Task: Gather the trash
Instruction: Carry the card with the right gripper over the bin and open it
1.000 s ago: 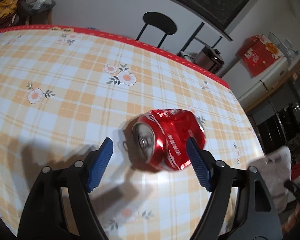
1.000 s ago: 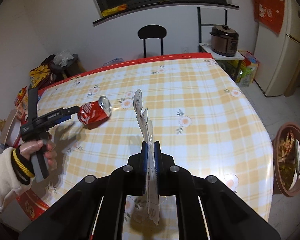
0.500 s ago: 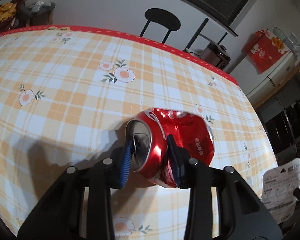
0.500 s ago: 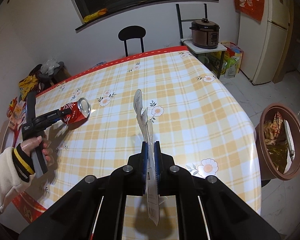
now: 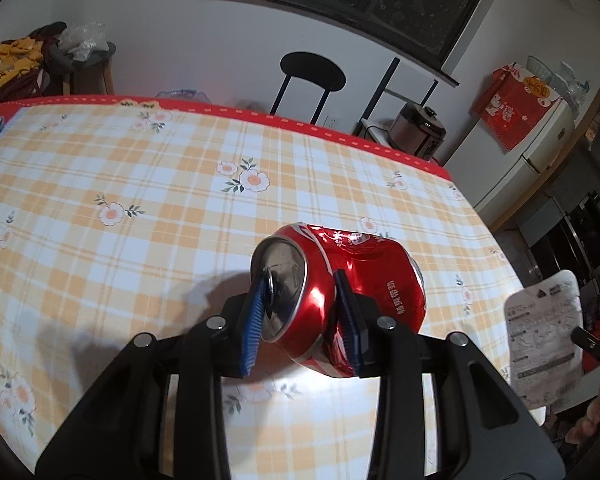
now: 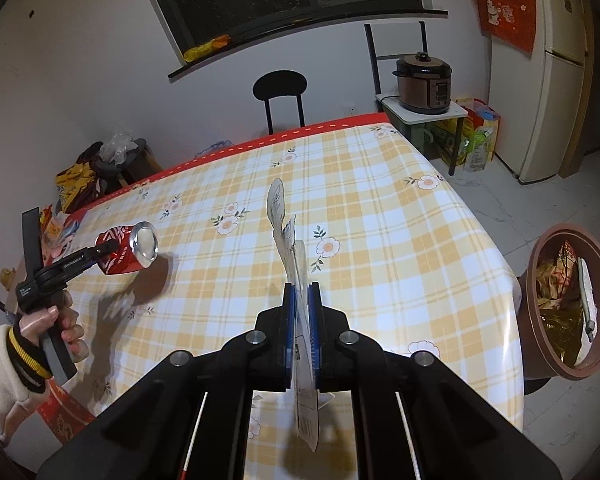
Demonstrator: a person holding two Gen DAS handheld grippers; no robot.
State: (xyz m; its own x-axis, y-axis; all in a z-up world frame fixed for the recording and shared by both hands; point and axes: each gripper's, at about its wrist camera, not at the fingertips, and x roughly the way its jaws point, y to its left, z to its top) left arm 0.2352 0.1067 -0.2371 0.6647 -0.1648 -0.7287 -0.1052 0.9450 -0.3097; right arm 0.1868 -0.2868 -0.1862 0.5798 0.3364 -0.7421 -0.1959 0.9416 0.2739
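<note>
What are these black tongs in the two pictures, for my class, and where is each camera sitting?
No robot here: a person holds a hand-operated gripper in each hand, each with a camera looking along its fingers. The left camera shows the left gripper shut on a dented red soda can, one pad on its lid, above the checked tablecloth. The right camera shows the right gripper shut on a flat printed packaging card. It also shows the left hand and a brown trash bin beside the table.
</note>
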